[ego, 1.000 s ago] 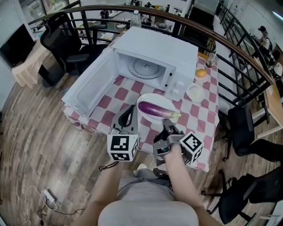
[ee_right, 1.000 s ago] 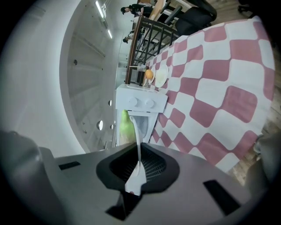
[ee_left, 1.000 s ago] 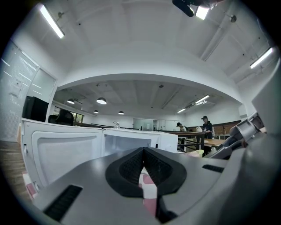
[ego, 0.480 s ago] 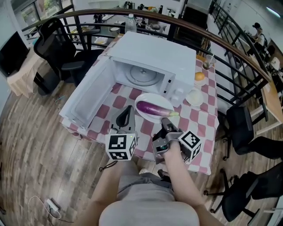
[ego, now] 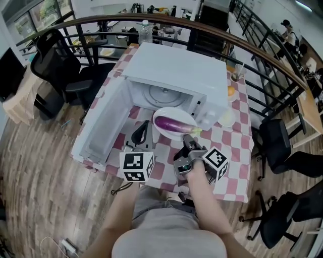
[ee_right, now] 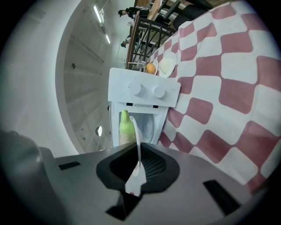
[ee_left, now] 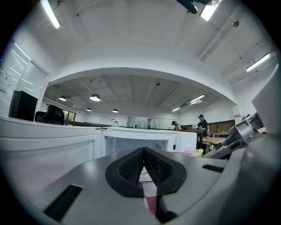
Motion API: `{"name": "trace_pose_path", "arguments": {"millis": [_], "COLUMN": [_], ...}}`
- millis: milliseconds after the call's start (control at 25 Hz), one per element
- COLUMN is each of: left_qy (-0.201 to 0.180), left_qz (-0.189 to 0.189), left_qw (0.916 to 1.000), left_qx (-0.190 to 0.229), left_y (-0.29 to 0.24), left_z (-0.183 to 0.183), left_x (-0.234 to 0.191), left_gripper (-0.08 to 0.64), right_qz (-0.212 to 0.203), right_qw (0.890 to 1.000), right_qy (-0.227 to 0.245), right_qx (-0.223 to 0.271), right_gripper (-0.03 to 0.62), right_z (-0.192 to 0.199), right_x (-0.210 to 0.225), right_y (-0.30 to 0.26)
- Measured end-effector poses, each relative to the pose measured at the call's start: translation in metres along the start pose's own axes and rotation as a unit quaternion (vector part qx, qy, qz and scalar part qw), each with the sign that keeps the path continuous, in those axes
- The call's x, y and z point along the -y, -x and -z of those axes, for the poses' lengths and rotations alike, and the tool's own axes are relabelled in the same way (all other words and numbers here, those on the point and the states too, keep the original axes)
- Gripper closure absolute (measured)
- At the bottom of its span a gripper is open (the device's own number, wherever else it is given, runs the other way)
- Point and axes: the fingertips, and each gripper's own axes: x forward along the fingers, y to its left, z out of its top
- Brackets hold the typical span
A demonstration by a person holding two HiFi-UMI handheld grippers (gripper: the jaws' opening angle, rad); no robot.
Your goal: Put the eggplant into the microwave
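we are bringing the plate (ego: 169,111) with the eggplant (ego: 173,124) nearer the open microwave (ego: 176,70), right gripper (ego: 187,138) pinching its rim, left gripper (ego: 145,126) closed, empty; it is not inside yet.

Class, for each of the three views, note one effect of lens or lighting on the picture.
Head view: the wide lens bows the railing and floorboards around the centre. Left gripper view: a ceiling light strip burns out white, and the corners go black. Right gripper view: the tablecloth checks stretch toward the rim.
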Motion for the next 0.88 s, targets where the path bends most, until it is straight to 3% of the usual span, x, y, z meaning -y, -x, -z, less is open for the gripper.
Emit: {"name": "trace_pose_path", "arguments": {"millis": [880], "left_qy": [0.015], "left_qz": [0.057], "left_qw": [0.9979], "left_qx": [-0.027], "left_y": [-0.069], "left_z": [0.025], "left_x": [-0.058], "left_gripper": [0.557], "right_qz": [0.015], "right_qw": [0.999], "right_qy": [0.001], "right_qx": [0.040], "right_gripper": [0.554], "right_z": [0.006], "right_x": [0.005], "right_y": [-0.105]}}
